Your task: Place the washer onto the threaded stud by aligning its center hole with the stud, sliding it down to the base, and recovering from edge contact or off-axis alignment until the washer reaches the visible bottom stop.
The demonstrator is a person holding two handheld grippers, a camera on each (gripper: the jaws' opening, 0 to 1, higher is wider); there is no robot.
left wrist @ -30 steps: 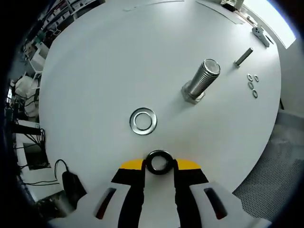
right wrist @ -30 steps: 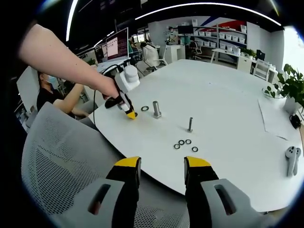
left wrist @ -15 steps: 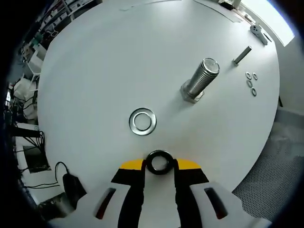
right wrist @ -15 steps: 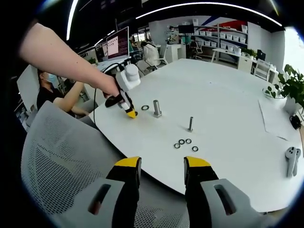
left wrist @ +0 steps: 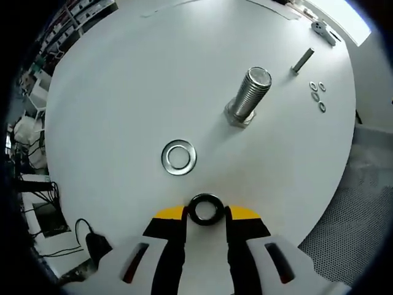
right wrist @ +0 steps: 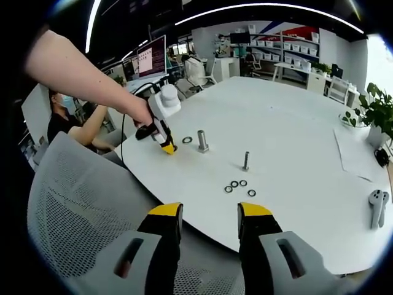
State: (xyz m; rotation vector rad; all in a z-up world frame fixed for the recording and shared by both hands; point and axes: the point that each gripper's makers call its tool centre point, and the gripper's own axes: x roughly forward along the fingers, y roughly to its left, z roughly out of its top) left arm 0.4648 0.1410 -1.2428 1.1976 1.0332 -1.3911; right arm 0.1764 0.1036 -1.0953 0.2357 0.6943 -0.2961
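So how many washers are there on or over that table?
6: a dark washer between the left gripper tips, a silver washer lying near the big stud, and four small ones clustered by the thin stud.

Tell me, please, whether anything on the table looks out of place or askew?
Nothing stands out. The large stud stands upright, a silver washer lies flat beside it, and the left tongs hold a dark washer.

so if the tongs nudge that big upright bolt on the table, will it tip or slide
The bolt stands on its hex head, tall over a narrow base, so a push near the top would probably tip it. It looks like solid steel, likely heavy, so a low nudge may slide it on the smooth white table.
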